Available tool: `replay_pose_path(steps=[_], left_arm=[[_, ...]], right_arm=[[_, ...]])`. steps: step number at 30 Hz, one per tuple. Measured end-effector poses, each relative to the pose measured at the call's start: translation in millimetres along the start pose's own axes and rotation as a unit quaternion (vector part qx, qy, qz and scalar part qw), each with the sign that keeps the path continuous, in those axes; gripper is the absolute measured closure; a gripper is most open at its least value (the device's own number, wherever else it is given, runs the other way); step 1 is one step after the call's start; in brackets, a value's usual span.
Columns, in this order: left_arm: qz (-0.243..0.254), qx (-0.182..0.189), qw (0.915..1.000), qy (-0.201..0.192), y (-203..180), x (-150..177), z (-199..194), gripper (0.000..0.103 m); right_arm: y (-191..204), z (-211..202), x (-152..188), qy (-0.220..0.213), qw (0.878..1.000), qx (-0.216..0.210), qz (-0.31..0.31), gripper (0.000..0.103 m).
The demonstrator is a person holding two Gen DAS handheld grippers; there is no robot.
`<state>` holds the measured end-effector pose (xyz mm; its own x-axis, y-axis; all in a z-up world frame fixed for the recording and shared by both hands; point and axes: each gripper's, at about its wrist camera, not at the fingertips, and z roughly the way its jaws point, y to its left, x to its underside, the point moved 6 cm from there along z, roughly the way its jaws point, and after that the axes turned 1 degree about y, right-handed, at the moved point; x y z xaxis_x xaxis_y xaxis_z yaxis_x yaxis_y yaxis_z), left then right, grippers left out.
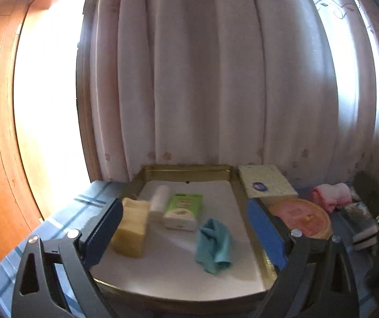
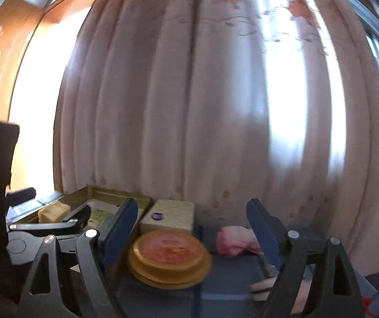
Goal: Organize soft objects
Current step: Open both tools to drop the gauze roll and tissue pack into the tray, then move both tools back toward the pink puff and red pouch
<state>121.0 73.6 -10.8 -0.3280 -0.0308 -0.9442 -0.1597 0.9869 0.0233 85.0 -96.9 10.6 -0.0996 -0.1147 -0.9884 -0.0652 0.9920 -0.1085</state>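
Backdrop, left wrist view: pale pleated curtain [image 1: 202,79] right behind a blue-checked table [image 1: 65,217], bright window gap to the left.
My left gripper [image 1: 186,233]: fingers spread wide, nothing between them — hovering over the gold-rimmed tray [image 1: 189,171].
In the tray: yellow sponge [image 1: 132,228] by my left finger, white roll [image 1: 159,201], green packet [image 1: 183,210], and a crumpled teal cloth [image 1: 213,246] lying loose on the white liner.
Beside the tray: cream box [image 1: 266,182], round orange tin [image 1: 303,217], pink cloth [image 1: 331,194] further right.
Backdrop, right wrist view: same curtain [image 2: 189,92], blurred.
My right gripper [image 2: 192,235]: wide apart, empty — orange tin [image 2: 169,257] between the fingers, pink cloth [image 2: 236,239] against the right finger, cream box [image 2: 168,214] behind.
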Motion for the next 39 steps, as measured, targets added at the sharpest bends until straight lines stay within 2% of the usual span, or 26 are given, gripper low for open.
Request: replay_pose_path(steps=[4, 7, 13, 19, 25, 27, 32, 34, 39], left_arm=[[-0.027, -0.004, 0.9996, -0.014, -9, 0, -5, 0.007], [-0.015, -0.005, 0.9998, 0.011, -22, 5, -4, 0.007], [0.013, -0.004, 0.9999, 0.002, -45, 4, -17, 0.007], [0.028, -0.019, 0.9993, 0.017, -51, 6, -15, 0.007], [0.043, -0.027, 0.9987, 0.011, -57, 6, -17, 0.007], [0.039, -0.012, 0.9991, 0.007, -58, 5, -19, 0.007], [0.020, 0.028, 0.9991, 0.024, -58, 8, -16, 0.007], [0.020, 0.047, 0.9983, 0.028, -61, 9, -17, 0.007], [0.040, 0.065, 0.9969, 0.018, -76, 10, -26, 0.007]], right_arm=[[-25, -6, 2, -0.009, 1.000, 0.012, 0.022, 0.017], [-44, -11, 5, -0.011, 0.999, 0.040, 0.032, 0.017], [-80, -13, 14, 0.015, 0.992, 0.049, 0.117, 0.017], [-87, -23, 17, -0.002, 0.990, 0.040, 0.136, 0.017], [-83, -13, 22, 0.029, 0.991, 0.036, 0.128, 0.017], [-82, -15, 23, 0.032, 0.991, 0.052, 0.122, 0.017], [-73, -34, 16, -0.008, 0.991, 0.109, 0.082, 0.017], [-68, -38, 14, -0.019, 0.991, 0.115, 0.067, 0.017], [-84, -34, 18, 0.005, 0.985, 0.150, 0.090, 0.017]])
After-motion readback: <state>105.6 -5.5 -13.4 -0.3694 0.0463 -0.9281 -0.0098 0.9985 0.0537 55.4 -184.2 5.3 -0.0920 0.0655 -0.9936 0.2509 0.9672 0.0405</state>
